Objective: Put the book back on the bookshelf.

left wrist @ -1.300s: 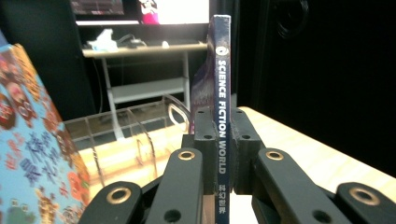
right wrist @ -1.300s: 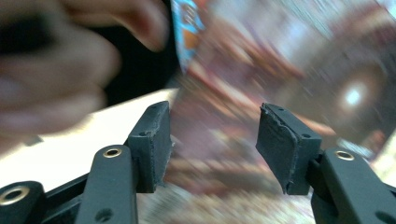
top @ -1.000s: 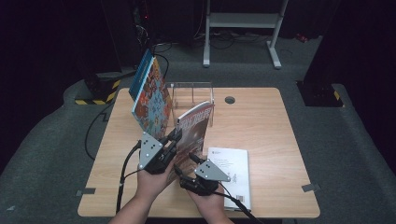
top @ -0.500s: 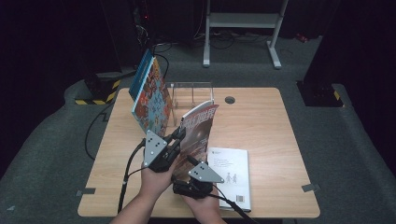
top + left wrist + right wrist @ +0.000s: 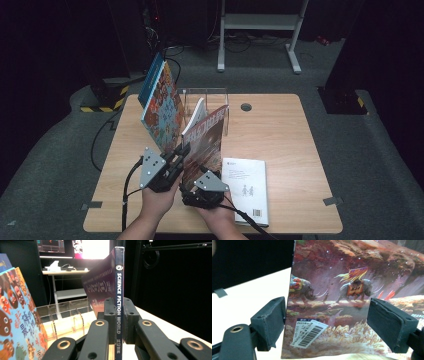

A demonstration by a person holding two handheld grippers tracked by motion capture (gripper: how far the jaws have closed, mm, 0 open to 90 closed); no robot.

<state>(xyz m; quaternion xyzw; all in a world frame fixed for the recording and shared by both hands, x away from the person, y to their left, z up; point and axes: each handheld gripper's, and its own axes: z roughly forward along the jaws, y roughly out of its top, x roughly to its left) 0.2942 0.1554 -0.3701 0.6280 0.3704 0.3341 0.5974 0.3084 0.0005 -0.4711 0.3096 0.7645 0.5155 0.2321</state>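
Observation:
A science fiction magazine stands upright on its lower edge at the front of the table. My left gripper is shut on its spine, with the pads of the left gripper pressed on both sides of it. My right gripper is low, just right of the magazine, and faces its back cover. The right gripper is open. Its jaws have just been opening, and they stand wide in front of the cover without pinching it.
A clear acrylic book rack stands behind the magazine and holds a white book. A colourful picture book leans at its left. Another white book lies flat at the front right. The wooden table has a cable hole.
My right gripper has shifted a little to the left, closer to the magazine's lower edge. The left gripper and the magazine have barely moved.

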